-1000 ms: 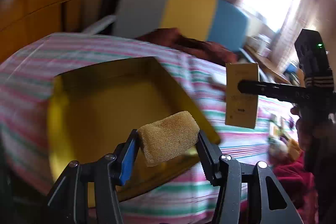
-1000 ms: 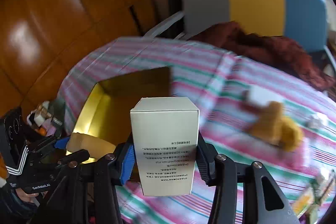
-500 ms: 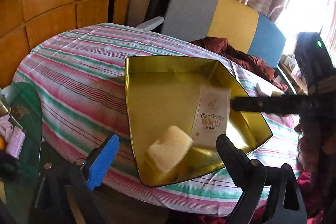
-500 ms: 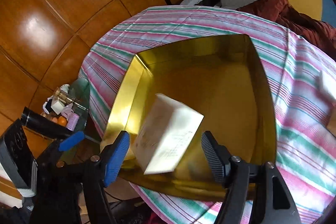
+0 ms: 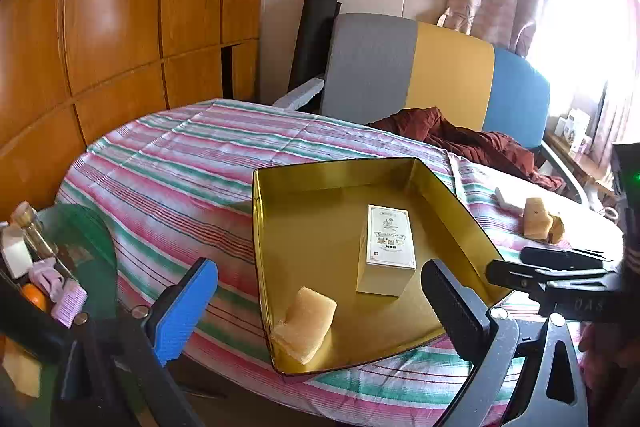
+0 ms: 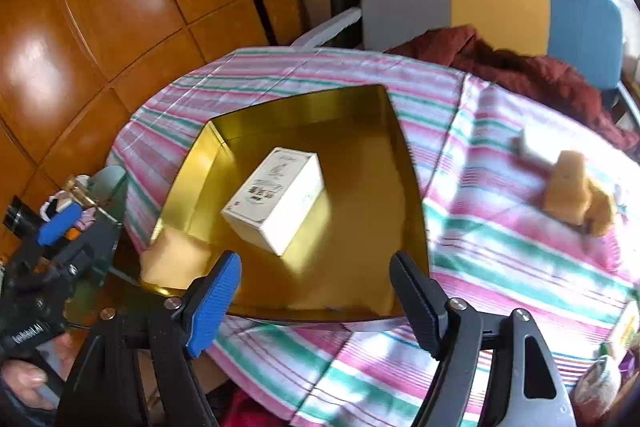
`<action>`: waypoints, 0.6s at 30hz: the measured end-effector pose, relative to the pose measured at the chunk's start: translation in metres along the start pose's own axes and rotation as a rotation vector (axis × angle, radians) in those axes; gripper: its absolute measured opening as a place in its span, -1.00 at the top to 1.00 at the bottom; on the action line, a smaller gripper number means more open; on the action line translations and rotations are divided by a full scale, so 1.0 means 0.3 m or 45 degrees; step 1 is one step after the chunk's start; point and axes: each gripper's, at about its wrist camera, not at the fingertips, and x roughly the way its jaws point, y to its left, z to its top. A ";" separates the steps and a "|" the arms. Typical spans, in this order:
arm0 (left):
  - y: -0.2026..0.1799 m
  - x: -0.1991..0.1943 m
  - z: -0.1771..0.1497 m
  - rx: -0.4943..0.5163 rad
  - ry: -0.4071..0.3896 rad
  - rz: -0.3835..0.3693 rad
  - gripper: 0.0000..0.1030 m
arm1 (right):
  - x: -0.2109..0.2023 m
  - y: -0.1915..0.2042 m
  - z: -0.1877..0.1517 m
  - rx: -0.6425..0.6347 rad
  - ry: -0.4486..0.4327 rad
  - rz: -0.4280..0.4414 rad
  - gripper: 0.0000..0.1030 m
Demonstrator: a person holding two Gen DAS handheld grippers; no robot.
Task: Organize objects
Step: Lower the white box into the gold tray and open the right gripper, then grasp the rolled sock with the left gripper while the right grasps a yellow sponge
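Observation:
A gold tray (image 5: 312, 227) sits on the striped tablecloth. In it a white box (image 5: 386, 251) lies flat near the middle, and a yellow sponge (image 5: 306, 323) leans in the near left corner. My left gripper (image 5: 320, 267) hovers before the tray's near edge with its jaws opening wide and nothing between them. In the right wrist view the same box (image 6: 276, 199) and sponge (image 6: 172, 259) rest in the tray (image 6: 360, 227). My right gripper (image 6: 316, 263) is above the near rim, its jaws opening and holding nothing.
More yellow sponges (image 5: 538, 225) and a small white object (image 5: 508, 201) lie on the cloth to the right of the tray. A grey, yellow and blue chair (image 5: 416, 71) with a dark red garment (image 5: 460, 139) stands behind. A glass side table (image 5: 80, 251) with small items is at left.
The left gripper opened and dropped the sponge into the tray. The right gripper opened and let the white box fall flat into the tray. Both grippers drew back from it.

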 end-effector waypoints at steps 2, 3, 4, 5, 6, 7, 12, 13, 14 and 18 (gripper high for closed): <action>-0.018 -0.008 0.001 0.015 -0.003 -0.002 -0.99 | -0.016 -0.005 -0.015 -0.010 -0.023 -0.035 -0.60; -0.028 -0.011 0.001 0.023 -0.001 -0.002 -0.99 | -0.023 -0.013 -0.020 -0.011 -0.030 -0.047 -0.60; -0.039 -0.014 -0.001 0.032 0.000 -0.002 -0.99 | -0.031 -0.021 -0.029 -0.009 -0.036 -0.058 -0.60; -0.051 -0.015 -0.001 0.045 0.002 -0.005 -0.99 | -0.039 -0.032 -0.037 -0.004 -0.043 -0.070 -0.60; -0.061 -0.014 -0.001 0.055 0.005 -0.008 -0.99 | -0.045 -0.041 -0.042 0.000 -0.047 -0.077 -0.60; -0.072 -0.013 -0.002 0.066 0.009 -0.014 -0.99 | -0.051 -0.052 -0.048 0.007 -0.053 -0.087 -0.60; -0.122 -0.009 -0.011 0.110 0.027 -0.052 -0.99 | -0.075 -0.103 -0.079 0.041 -0.068 -0.140 -0.61; -0.135 -0.006 -0.012 0.120 0.034 -0.064 -0.99 | -0.081 -0.115 -0.085 0.046 -0.071 -0.151 -0.61; -0.145 -0.004 -0.012 0.125 0.039 -0.071 -0.99 | -0.087 -0.127 -0.091 0.054 -0.075 -0.164 -0.61; -0.186 0.007 -0.017 0.151 0.062 -0.109 -0.99 | -0.120 -0.172 -0.105 0.078 -0.099 -0.212 -0.61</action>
